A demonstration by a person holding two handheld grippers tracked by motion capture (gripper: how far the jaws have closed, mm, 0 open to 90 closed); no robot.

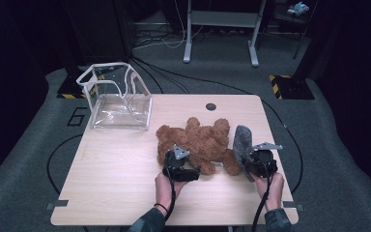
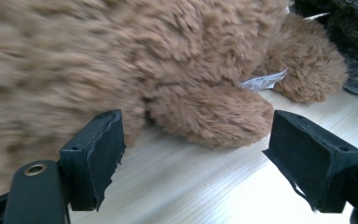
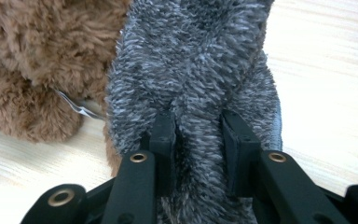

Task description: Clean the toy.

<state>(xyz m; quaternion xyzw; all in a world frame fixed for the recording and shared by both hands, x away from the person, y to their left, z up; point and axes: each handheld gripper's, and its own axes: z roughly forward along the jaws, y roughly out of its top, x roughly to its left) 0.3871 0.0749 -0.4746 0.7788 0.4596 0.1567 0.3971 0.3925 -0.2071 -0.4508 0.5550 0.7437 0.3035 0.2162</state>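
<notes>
Pinching a fold of the grey plush (image 3: 200,70), the right gripper (image 3: 198,140) has its jaws clamped on the fur at the table's (image 1: 116,169) four o'clock edge. The left gripper (image 2: 196,154) holds its jaws wide apart around nothing, a paw of the brown teddy bear (image 2: 135,60) just beyond them. The bear lies mid-table, touching the grey plush at its three o'clock side.

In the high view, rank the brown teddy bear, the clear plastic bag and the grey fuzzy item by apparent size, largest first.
1. Brown teddy bear and clear plastic bag: alike in spread, and the bag sits farther from the camera, so I won't rank them.
2. Grey fuzzy item: clearly smallest.
</notes>
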